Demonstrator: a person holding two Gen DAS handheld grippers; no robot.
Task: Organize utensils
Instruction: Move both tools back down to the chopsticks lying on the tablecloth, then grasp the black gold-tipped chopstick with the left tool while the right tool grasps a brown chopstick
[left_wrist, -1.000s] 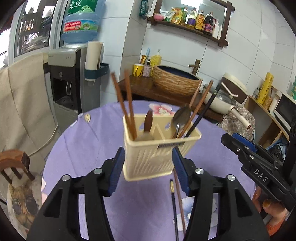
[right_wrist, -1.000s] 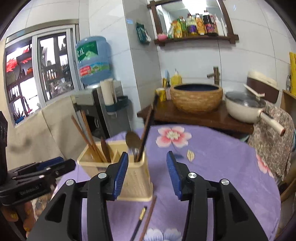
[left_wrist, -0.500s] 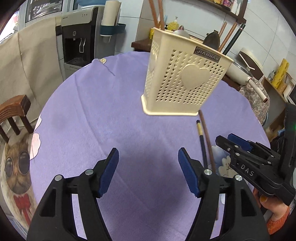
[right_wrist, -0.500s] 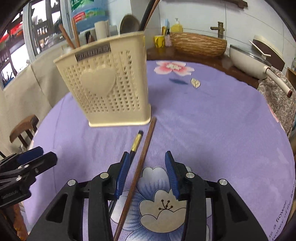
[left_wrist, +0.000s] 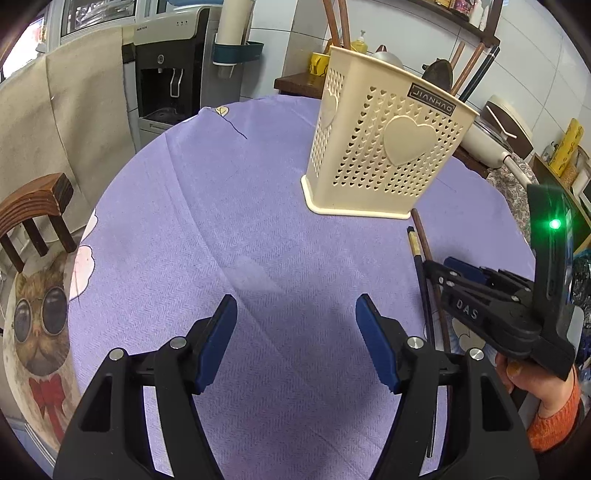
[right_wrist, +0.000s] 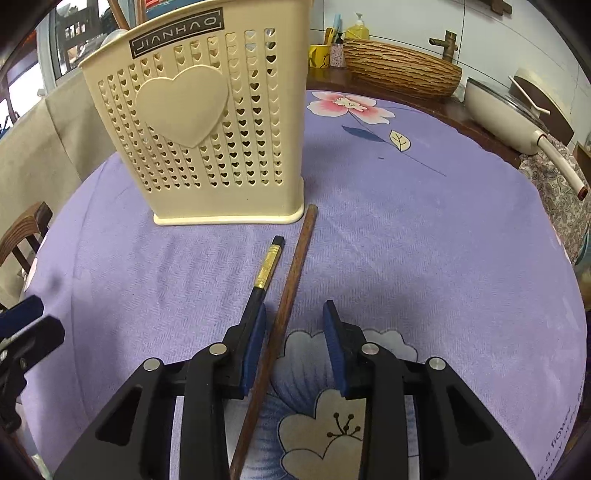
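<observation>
A cream perforated utensil holder (left_wrist: 384, 147) stands on the purple tablecloth, with chopsticks and spoons sticking up from it; it also shows in the right wrist view (right_wrist: 207, 129). A brown chopstick (right_wrist: 288, 306) and a black chopstick with a gold band (right_wrist: 264, 273) lie on the cloth in front of it. My right gripper (right_wrist: 293, 343) is open, low over the cloth, with the brown chopstick between its fingers and the black one just outside the left finger. My left gripper (left_wrist: 295, 336) is open and empty, left of the chopsticks (left_wrist: 421, 258).
The round table (left_wrist: 184, 221) has its edge near a wooden stool (left_wrist: 33, 206) at the left. A water dispenser (left_wrist: 173, 74) stands behind. A woven basket (right_wrist: 402, 70) and a white pan (right_wrist: 517, 118) sit on a counter at the back right.
Both grippers have dropped from holder-top height to just above the cloth. The left gripper backed away from the holder. The right gripper moved down onto the lying chopsticks and now straddles the brown one.
</observation>
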